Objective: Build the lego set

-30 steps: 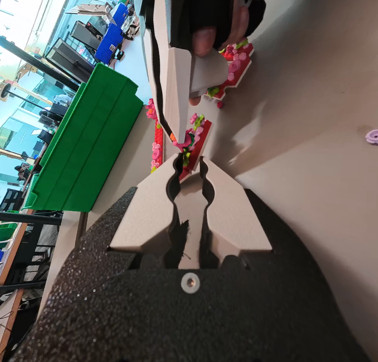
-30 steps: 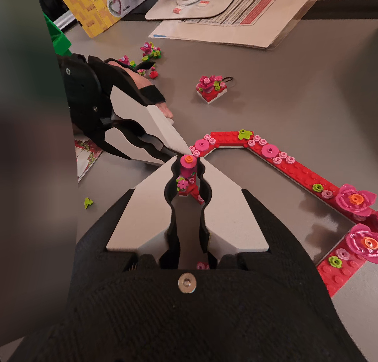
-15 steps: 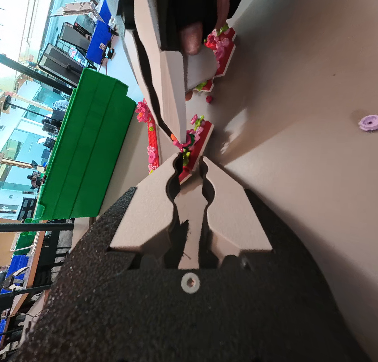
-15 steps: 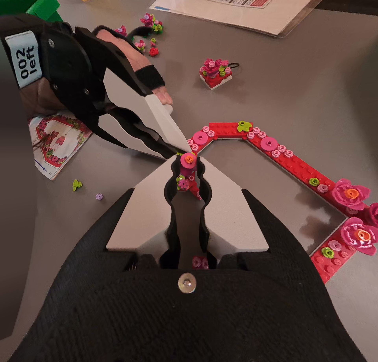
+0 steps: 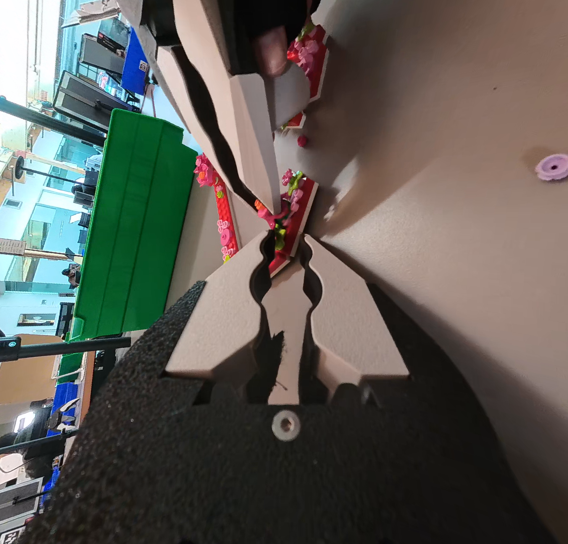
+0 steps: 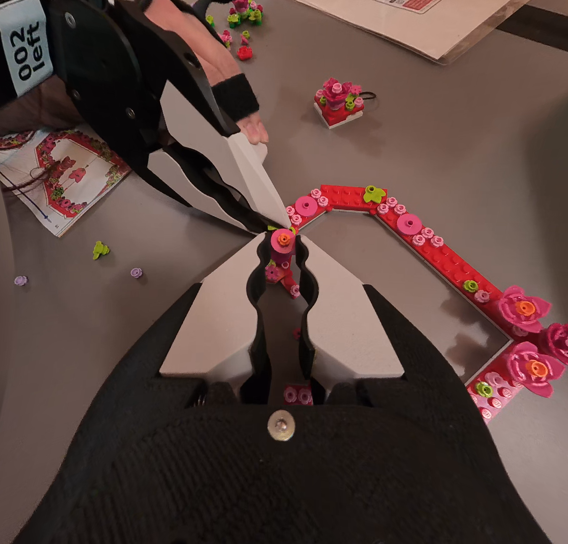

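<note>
Your right tongs (image 6: 282, 241) are clamped on the pink flower (image 6: 283, 240); your left tongs (image 5: 287, 240) grip the red section (image 5: 295, 221) beneath it. Press off-centre and it could pop off.

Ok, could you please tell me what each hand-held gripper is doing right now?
Left hand-held gripper: closed on the red plate section.
Right hand-held gripper: closed on the pink flower atop it.

The table (image 6: 430, 135) is finished in smooth, faintly sheened grey; the red frame (image 6: 442, 252) is seen as glossy studded plastic; the right hand-held gripper (image 6: 281, 241) is made of matt white fingers (image 6: 344, 320) on a rough black body; a paper booklet (image 6: 61, 175) is laid flat.
</note>
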Demonstrator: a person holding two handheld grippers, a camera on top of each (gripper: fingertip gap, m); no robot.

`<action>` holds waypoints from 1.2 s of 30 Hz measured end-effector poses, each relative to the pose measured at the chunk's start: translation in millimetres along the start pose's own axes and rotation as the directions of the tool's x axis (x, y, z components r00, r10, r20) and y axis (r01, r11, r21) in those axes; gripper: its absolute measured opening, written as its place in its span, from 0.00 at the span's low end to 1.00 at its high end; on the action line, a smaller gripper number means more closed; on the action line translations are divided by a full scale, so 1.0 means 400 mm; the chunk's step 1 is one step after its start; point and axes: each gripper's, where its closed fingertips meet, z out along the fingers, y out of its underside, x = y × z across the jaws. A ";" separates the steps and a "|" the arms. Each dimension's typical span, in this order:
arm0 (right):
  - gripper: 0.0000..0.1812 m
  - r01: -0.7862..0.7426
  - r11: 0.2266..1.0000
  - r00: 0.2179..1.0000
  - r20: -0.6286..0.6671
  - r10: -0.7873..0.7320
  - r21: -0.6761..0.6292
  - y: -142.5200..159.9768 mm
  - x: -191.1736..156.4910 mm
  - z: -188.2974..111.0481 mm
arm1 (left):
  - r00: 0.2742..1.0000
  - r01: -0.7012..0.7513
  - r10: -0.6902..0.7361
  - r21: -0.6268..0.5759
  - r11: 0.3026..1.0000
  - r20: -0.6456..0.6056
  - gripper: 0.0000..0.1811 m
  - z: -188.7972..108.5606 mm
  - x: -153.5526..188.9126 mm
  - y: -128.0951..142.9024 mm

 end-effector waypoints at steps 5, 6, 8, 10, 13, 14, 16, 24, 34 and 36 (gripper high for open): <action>0.09 0.040 0.999 0.999 -0.033 -0.040 -0.007 0.001 0.000 0.003 | 1.000 -0.009 0.009 -0.003 1.000 0.007 0.07 0.000 0.000 0.000; 0.09 0.041 0.999 0.998 -0.036 -0.042 -0.007 0.001 0.000 0.003 | 1.000 -0.009 0.009 -0.004 1.000 0.008 0.07 0.000 0.000 0.000; 0.09 0.051 0.999 0.997 -0.050 -0.051 -0.007 0.001 0.000 0.003 | 1.000 -0.011 0.011 -0.006 1.000 0.010 0.07 0.000 0.000 0.000; 0.09 0.072 0.997 0.995 -0.066 -0.073 -0.009 0.001 0.000 0.004 | 1.000 -0.012 0.012 -0.006 1.000 0.011 0.07 -0.001 0.000 0.000; 0.09 0.092 0.996 0.994 -0.067 -0.092 -0.010 0.001 -0.001 0.003 | 1.000 -0.013 0.013 -0.006 1.000 0.012 0.07 -0.001 0.000 0.000; 0.09 0.087 0.996 0.994 -0.064 -0.088 -0.009 0.001 -0.001 0.003 | 1.000 -0.014 0.014 -0.007 1.000 0.013 0.07 -0.001 0.000 0.000; 0.09 0.080 0.997 0.995 -0.066 -0.080 -0.007 0.002 -0.001 0.003 | 1.000 -0.015 0.015 -0.007 1.000 0.014 0.07 -0.001 0.000 0.000; 0.09 0.110 0.994 0.992 -0.059 -0.110 -0.005 0.001 -0.002 0.003 | 0.999 -0.030 0.030 -0.009 1.000 0.022 0.07 -0.001 0.000 0.000; 0.16 0.135 0.990 0.988 -0.073 -0.138 -0.038 0.006 -0.012 0.013 | 0.999 -0.044 0.044 -0.011 0.999 0.031 0.07 -0.001 0.000 0.000; 0.20 0.124 0.992 0.991 -0.057 -0.124 0.008 -0.013 -0.022 0.006 | 0.998 -0.045 0.045 -0.011 0.999 0.031 0.07 -0.001 0.000 0.000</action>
